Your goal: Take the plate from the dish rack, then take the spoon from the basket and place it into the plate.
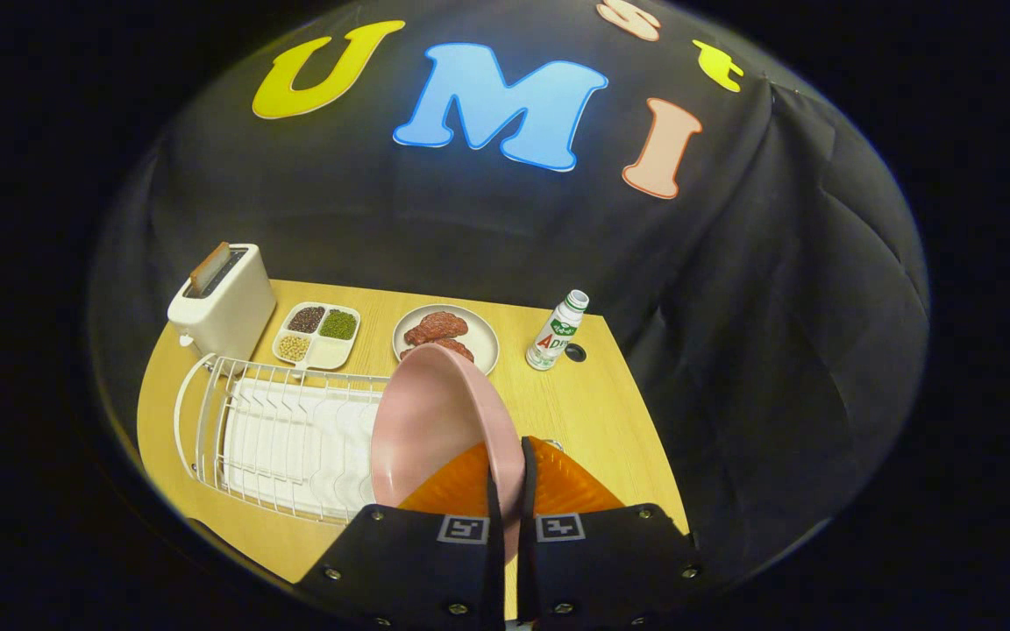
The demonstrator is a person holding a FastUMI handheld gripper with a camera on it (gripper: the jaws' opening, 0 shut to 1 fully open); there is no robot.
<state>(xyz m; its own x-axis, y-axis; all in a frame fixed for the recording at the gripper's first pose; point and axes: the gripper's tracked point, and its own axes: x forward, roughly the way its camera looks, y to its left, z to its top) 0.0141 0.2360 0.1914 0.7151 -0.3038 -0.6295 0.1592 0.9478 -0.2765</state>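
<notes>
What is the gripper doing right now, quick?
Gripper: shut on the pink plate, pinching its rim and holding it on edge above the dish rack.

plate (435,421): smooth matt pink, nipped at its rim by the closed fingers (509,491) | dish rack (277,438): white coated wire | basket (558,486): glossy orange plastic | counter (575,403): pale wood grain | wall (777,333): creased black cloth

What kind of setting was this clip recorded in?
Likely a staged kitchen tabletop inside a cloth-walled booth: a white dish rack, a toaster and a plate of meat sit on a wooden table, while the gripper pinches a pink plate.
</notes>
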